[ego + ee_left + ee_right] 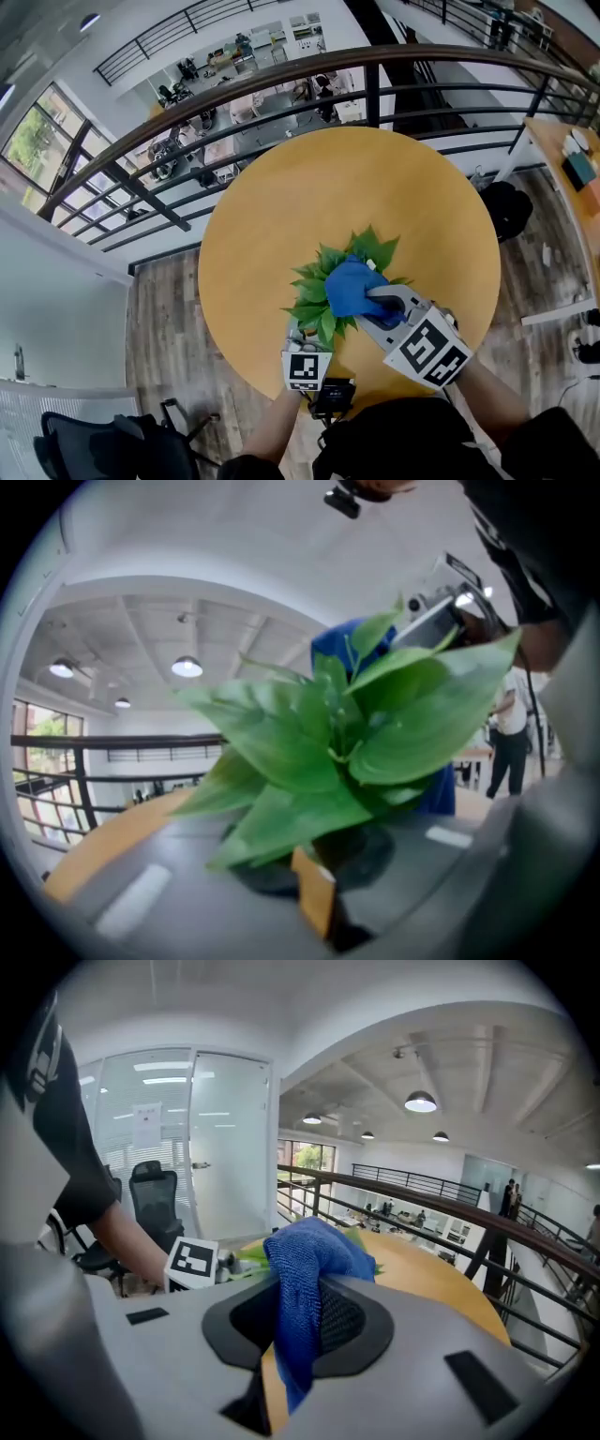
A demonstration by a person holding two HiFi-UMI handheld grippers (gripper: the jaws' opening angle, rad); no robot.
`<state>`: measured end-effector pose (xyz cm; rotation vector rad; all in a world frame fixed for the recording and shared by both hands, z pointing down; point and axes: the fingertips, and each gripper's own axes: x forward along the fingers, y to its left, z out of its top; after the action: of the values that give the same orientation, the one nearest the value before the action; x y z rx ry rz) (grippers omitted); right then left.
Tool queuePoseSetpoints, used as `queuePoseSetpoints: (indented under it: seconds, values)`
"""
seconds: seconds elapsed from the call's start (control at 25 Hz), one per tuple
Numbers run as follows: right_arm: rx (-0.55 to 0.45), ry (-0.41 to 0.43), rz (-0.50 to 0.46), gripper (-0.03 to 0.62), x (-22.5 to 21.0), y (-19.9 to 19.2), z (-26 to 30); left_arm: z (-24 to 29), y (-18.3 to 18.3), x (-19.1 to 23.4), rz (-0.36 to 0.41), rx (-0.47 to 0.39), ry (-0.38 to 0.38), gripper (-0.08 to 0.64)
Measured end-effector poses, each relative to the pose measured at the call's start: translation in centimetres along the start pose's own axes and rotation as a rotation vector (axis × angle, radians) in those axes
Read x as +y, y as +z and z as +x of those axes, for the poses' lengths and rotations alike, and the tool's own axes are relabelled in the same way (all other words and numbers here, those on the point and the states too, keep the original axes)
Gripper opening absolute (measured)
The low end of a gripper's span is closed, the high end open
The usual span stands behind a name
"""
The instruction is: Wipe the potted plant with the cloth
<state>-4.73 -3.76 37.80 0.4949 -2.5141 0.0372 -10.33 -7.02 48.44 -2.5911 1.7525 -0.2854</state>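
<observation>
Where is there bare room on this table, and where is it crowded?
The round table is bare across its far half, between the potted plant and the railing, and on both flanks of the plant. The near edge is crowded: the plant, the left gripper at its leaves and the right gripper holding the blue cloth.

Head view looks steeply down on the round table [281,187], with the railing [281,84] beyond. Left gripper view sits low, pressed close to the potted plant [328,752], facing roughly level. Right gripper view looks across the cloth [309,1269] toward the railing. All three share plant and cloth.
</observation>
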Motion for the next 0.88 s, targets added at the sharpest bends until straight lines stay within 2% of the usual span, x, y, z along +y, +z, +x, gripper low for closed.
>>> queuePoseSetpoints:
  seconds: [0.12,0.24,0.36,0.48,0.56,0.64,0.72,0.8,0.88]
  values:
    - [-0.075,0.065,-0.022,0.074,1.9,2.7,-1.5,-0.2,0.0,0.2,-0.011,-0.001,0.008,0.002]
    - [-0.214,0.098,-0.003,0.074,1.6,6.4,-4.6,-0.3,-0.1,0.3,-0.02,-0.006,0.011,0.002]
    - [-0.304,0.026,0.054,0.074,-1.7,9.2,-7.9,-0.3,0.0,0.3,-0.018,-0.006,0.01,0.002]
    - [-0.249,-0.14,0.008,0.074,-6.8,8.6,-8.7,-0.3,0.0,0.2,-0.013,-0.002,0.006,0.002]
    - [-0.152,-0.183,-0.026,0.074,-9.1,6.6,-6.5,-0.3,0.1,0.1,-0.008,-0.003,-0.003,0.002]
    - [-0.021,-0.116,-0.043,0.074,-8.9,3.5,-2.3,-0.3,0.1,0.0,-0.004,-0.003,-0.008,0.002]
    - [0.088,-0.012,-0.06,0.074,-6.6,0.7,1.3,-0.3,0.3,-0.1,-0.001,-0.001,-0.01,0.002]
    - [0.122,0.062,-0.077,0.074,-4.0,-0.6,2.8,-0.3,0.5,-0.1,-0.003,-0.002,-0.006,0.002]
    - [0.087,0.106,-0.059,0.074,-2.2,-0.2,2.7,-0.2,0.7,0.2,-0.007,-0.005,0.001,0.002]
